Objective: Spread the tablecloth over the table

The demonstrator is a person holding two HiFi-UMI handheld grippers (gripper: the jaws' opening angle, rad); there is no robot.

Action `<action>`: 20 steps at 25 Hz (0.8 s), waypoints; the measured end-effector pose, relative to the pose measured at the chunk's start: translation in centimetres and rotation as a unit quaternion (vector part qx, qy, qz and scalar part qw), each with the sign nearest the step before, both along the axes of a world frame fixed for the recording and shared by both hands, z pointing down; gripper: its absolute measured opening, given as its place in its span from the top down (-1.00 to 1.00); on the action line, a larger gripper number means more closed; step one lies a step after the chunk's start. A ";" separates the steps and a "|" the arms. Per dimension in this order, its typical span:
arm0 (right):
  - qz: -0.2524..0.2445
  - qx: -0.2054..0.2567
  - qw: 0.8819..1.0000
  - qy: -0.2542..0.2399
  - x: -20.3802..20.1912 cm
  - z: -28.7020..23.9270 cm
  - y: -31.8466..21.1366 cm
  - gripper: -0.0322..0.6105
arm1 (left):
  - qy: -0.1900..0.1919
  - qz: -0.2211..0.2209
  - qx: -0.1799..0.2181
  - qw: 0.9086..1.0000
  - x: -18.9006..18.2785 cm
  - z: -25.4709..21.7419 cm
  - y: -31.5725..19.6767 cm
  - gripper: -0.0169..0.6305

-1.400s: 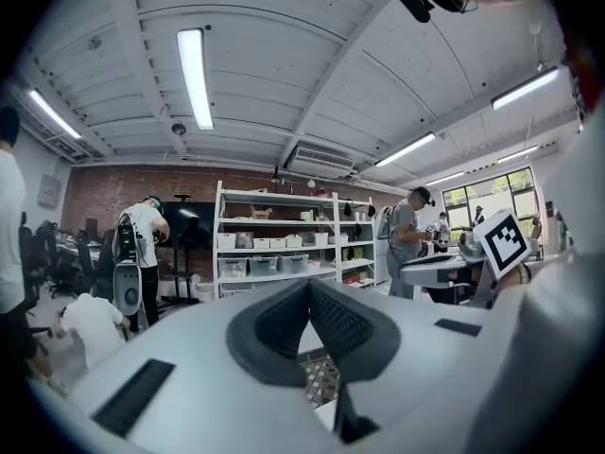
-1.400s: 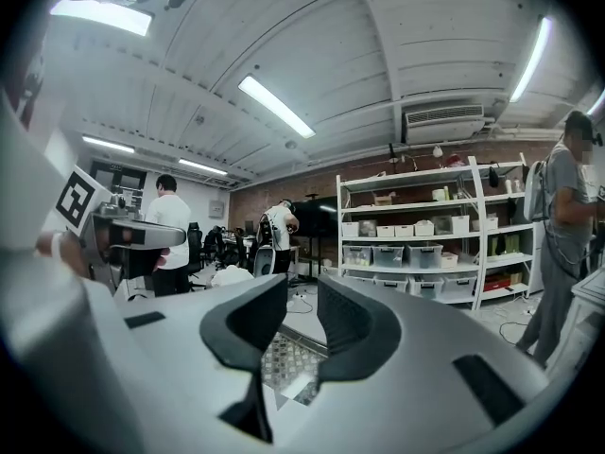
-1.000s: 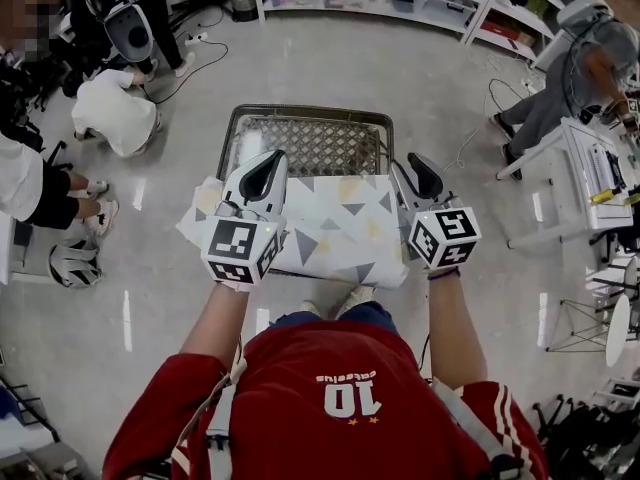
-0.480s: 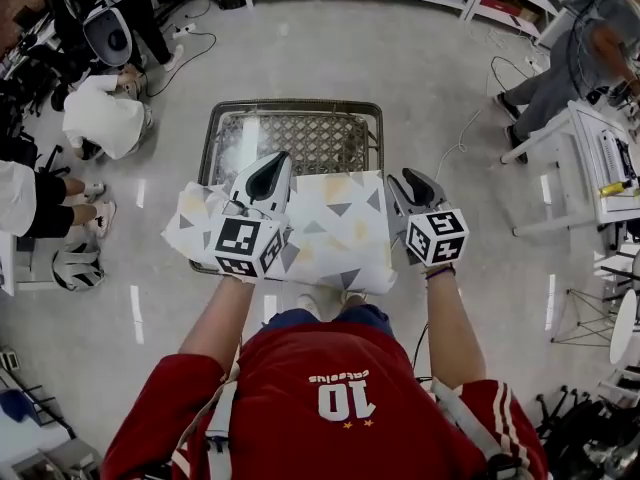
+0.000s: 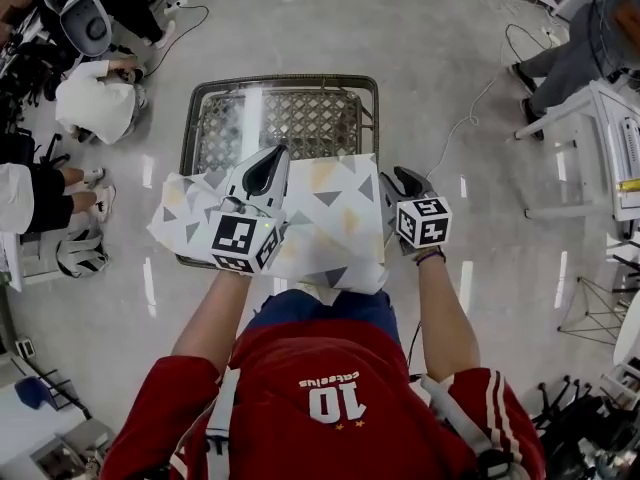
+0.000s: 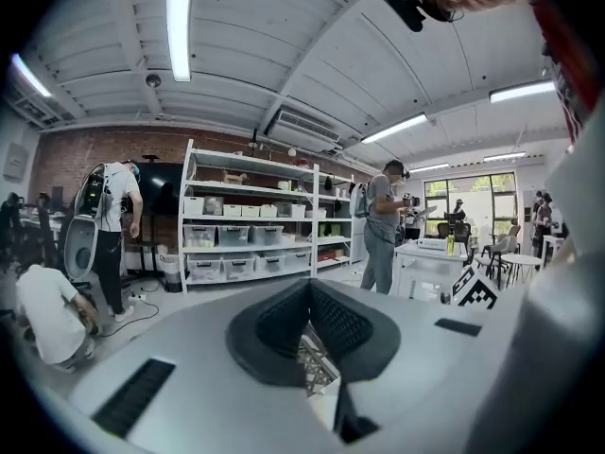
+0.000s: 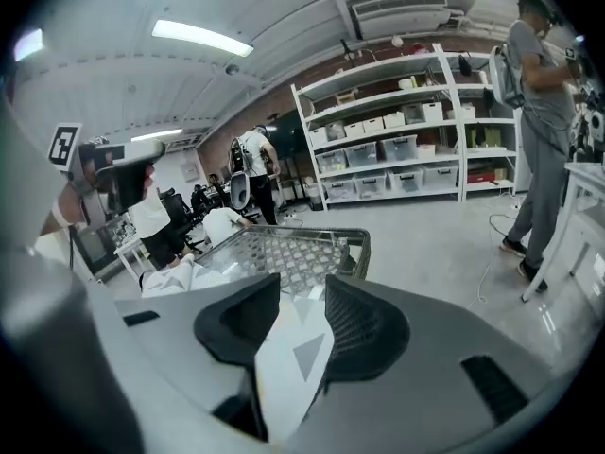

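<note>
A white tablecloth [image 5: 320, 218] with grey and yellow triangles lies over the near half of a glass-topped table with a metal frame [image 5: 280, 80]. The far half shows bare lattice. My left gripper [image 5: 266, 160] is above the cloth near its far edge, shut, and a sliver of tablecloth [image 6: 317, 372] shows pinched at its pads [image 6: 309, 296]. My right gripper [image 5: 398, 178] is at the cloth's right edge. In the right gripper view a fold of tablecloth [image 7: 298, 357] fills the gap between the jaws [image 7: 302, 296], with the table [image 7: 284, 249] beyond.
People crouch on the floor at the left [image 5: 95, 103]. Another person [image 5: 590, 48] stands by a white desk [image 5: 610, 138] at the right. A cable [image 5: 470, 108] runs across the floor right of the table. Shelves with bins [image 6: 250, 225] line the far wall.
Both grippers have come down with the cloth in them. The cloth's left side now reaches further out past the table's left edge.
</note>
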State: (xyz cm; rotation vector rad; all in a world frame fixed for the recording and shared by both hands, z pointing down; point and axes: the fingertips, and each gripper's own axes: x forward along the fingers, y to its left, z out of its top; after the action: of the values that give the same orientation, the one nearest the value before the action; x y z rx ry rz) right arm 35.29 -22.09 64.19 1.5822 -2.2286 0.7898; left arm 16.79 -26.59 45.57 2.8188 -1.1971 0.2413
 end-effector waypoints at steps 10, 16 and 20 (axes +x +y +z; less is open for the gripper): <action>-0.017 -0.091 0.995 -0.023 -0.4 12.6 0.8 0.46 | -0.029 -0.012 -0.017 0.999 0.7 4.7 -0.2 0.93; -0.015 -0.109 0.994 -0.026 -1.1 15.8 0.6 0.46 | -0.032 -0.019 -0.021 0.999 -0.1 6.9 0.0 0.93; -0.017 -0.115 0.993 -0.030 -1.7 16.6 0.6 0.46 | -0.034 -0.023 -0.022 0.999 -1.0 7.6 0.6 0.93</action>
State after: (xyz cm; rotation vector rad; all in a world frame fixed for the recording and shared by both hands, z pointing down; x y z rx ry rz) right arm 33.63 -21.46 80.74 1.4264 -2.1102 1.0533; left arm 15.80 -25.97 53.20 2.7631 -1.2520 0.3594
